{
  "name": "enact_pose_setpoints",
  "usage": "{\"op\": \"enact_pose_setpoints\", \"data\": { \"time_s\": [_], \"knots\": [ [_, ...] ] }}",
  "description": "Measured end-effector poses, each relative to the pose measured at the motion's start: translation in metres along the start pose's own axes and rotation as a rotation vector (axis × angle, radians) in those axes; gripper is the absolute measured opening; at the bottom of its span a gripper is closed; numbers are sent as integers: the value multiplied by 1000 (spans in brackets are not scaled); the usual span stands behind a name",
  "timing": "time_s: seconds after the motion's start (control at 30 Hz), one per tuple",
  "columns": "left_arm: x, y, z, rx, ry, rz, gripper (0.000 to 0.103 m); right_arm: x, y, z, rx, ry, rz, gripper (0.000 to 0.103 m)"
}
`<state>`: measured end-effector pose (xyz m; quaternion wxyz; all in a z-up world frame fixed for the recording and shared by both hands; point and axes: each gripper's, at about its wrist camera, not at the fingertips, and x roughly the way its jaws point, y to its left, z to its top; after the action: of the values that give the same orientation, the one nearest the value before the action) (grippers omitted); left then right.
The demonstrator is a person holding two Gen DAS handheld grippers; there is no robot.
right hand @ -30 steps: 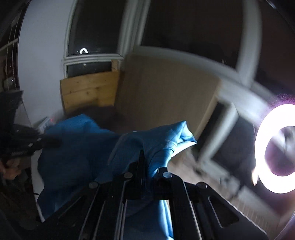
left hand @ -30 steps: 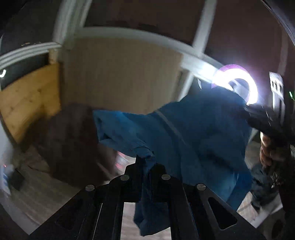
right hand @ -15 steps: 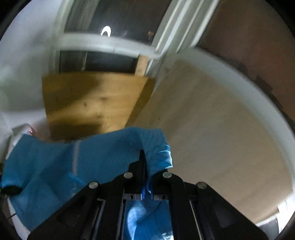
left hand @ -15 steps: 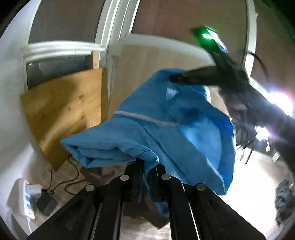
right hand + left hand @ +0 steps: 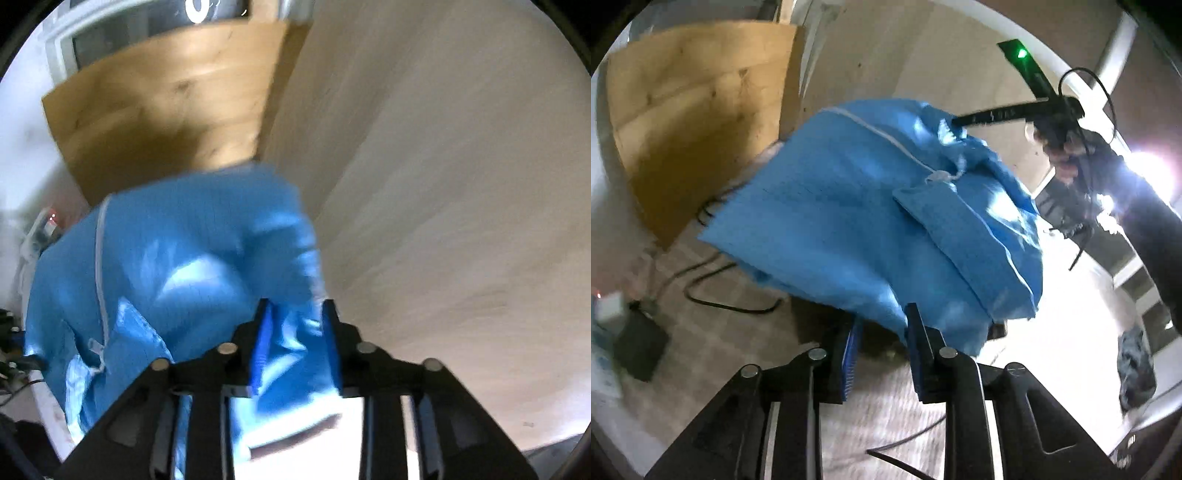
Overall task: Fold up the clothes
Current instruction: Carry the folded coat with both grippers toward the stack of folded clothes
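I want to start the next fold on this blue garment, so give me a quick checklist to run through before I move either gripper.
1. Left gripper released: ok, jaws are opening, cloth only brushes the right-hand pad.
2. Right gripper released: not ok, jaws are opening but cloth lies between them.
3. Blue garment lying flat: not ok, it is bunched and in the air over the floor.
4. White zipper line visible for alignment: ok.
5. Black cables on the floor clear of the garment: cannot tell, the cloth hides part of them.
6. Picture sharp enough to judge edges: not ok, the garment is blurred in the right wrist view.
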<state>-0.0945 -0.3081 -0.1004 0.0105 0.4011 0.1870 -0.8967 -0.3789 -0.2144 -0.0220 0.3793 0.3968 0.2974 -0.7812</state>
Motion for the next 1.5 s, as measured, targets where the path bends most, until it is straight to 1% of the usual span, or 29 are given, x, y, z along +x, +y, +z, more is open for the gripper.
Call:
{"op": "enact_pose_setpoints", "data": {
  "time_s": [0.07, 0.13, 0.2, 0.23, 0.33, 0.37, 0.4, 0.5, 0.53, 0.6, 0.63, 0.7, 0.73, 0.8, 0.83, 0.87, 0.9, 0.93, 1.0, 1.03, 1.1, 1.13, 1.23, 1.27, 1.33, 1.4, 1.43, 1.47, 1.5],
  "knots": [
    [-16, 1, 6, 17, -27, 8, 23, -25, -5, 6, 22, -69, -45, 34],
    [-32, 1, 13, 35, -54, 16, 23, -45, 5, 17, 18, -142, -5, 34],
    [-42, 2, 30, 45, -127, 43, 23, -48, 19, 28, 3, -179, 41, 34],
    [-44, 4, 38, 49, -164, 60, 23, -40, 29, 37, -11, -176, 78, 34],
    [-14, 15, 60, 39, -180, 64, 22, -6, 42, 48, -12, -120, 141, 34],
    [-4, 19, 67, 36, -184, 65, 22, 11, 43, 48, 1, -92, 143, 34],
    [6, 22, 66, 33, -168, 58, 22, 26, 40, 44, 15, -64, 137, 34],
    [42, 31, 53, -12, -79, 20, 21, 66, 31, 28, 44, 40, 113, 32],
    [51, 30, 48, -14, -57, 20, 21, 72, 24, 20, 47, 60, 71, 32],
    [57, 26, 40, -16, -47, -1, 21, 69, 11, 13, 84, 52, 36, 32],
    [57, 23, 38, -18, -49, -12, 21, 62, 4, 12, 118, 32, 42, 32],
    [56, 17, 38, -21, -61, -46, 21, 45, -5, 15, 156, -31, 54, 32],
    [58, 11, 39, -6, -66, -44, 21, 36, -5, 18, 161, -70, 63, 32],
    [62, 1, 40, 24, -75, -40, 21, 28, 9, 29, 119, -105, 113, 34],
    [66, 0, 41, 24, -70, -45, 21, 30, 22, 35, 78, -102, 152, 34],
    [70, -1, 41, 24, -65, -50, 21, 39, 30, 37, 52, -79, 147, 34],
    [74, 0, 42, 22, -60, -46, 21, 49, 37, 38, 25, -52, 132, 34],
    [78, 1, 42, 20, -55, -41, 21, 68, 39, 35, -7, -3, 56, 33],
    [77, 4, 44, 4, -49, -31, 21, 93, 29, 30, 1, 67, -70, 33],
    [70, 6, 46, -3, -52, -37, 21, 89, 21, 28, 30, 63, -85, 33],
    [54, 9, 49, -3, -72, -30, 21, 63, 4, 25, 109, 17, -97, 33],
    [46, 8, 50, 3, -83, -35, 21, 40, -6, 17, 149, -24, -64, 33],
    [29, -1, 48, 37, -97, -66, 21, -14, -7, -14, 207, -81, 57, 33],
    [29, -8, 47, 43, -90, -99, 21, -19, -5, -20, 203, -80, 80, 33],
    [32, -24, 42, 62, -74, -149, 21, -16, 7, -37, 194, -48, 120, 33],
    [47, -35, 37, 85, -38, -162, 21, -3, 18, -51, 191, 3, 148, 33],
    [54, -36, 33, 81, -14, -157, 21, 15, 19, -58, 190, 56, 125, 31],
    [60, -37, 30, 77, 10, -152, 21, 28, 16, -63, 180, 97, 63, 28],
    [66, -38, 27, 73, 34, -147, 21, 39, 13, -68, 178, 134, 10, 28]
  ]
}}
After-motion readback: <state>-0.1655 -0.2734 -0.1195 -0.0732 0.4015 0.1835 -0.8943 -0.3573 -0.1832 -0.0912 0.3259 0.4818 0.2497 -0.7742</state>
